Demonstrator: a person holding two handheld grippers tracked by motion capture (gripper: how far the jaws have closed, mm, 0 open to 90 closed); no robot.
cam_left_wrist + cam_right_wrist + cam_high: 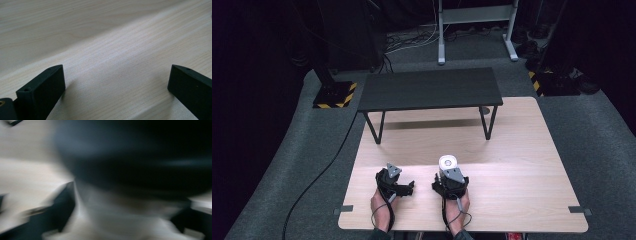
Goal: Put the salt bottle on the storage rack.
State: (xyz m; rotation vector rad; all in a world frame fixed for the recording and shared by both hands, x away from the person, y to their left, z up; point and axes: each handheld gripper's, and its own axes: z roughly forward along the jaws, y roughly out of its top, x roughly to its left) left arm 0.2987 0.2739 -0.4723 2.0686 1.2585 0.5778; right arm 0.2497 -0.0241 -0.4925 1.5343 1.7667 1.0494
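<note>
Table [522, 150]: light wood, standing on grey carpet [287, 165]. A low black bench [429, 89] stands across its far half on thin legs.

Left gripper [396, 181]: near edge, left of centre, with the left hand [381, 204] behind it. In its own view the left gripper [116, 72] has its jaws wide apart, nothing between them, and bare wood grain of the table [100, 30] just under the tips.

Right gripper [451, 181]: near edge, just right of the left one but apart from it, with the right hand [457, 205] behind it. A white cylinder [447, 163] stands upright at its far end, on the near half of the table and well short of the bench. Its top is round, with a greyish centre.

The right gripper view is heavily smeared. The right gripper [128, 195] has one black jaw on each side of a pale shape, the cylinder [125, 220], which fills the gap between them. I read this as jaws clamped on the cylinder. A large dark blur [140, 157] lies beyond it. I cannot tell what it is.

Writing: no label or print can be made out on the cylinder, since it is too small in the high view and too blurred in the right gripper view. The only markings in the room are yellow-and-black hazard stripes on a floor plate [334, 95] at far left and on another [537, 80] at far right. A black cable [319, 170] runs over the carpet to the left of the table.
</note>
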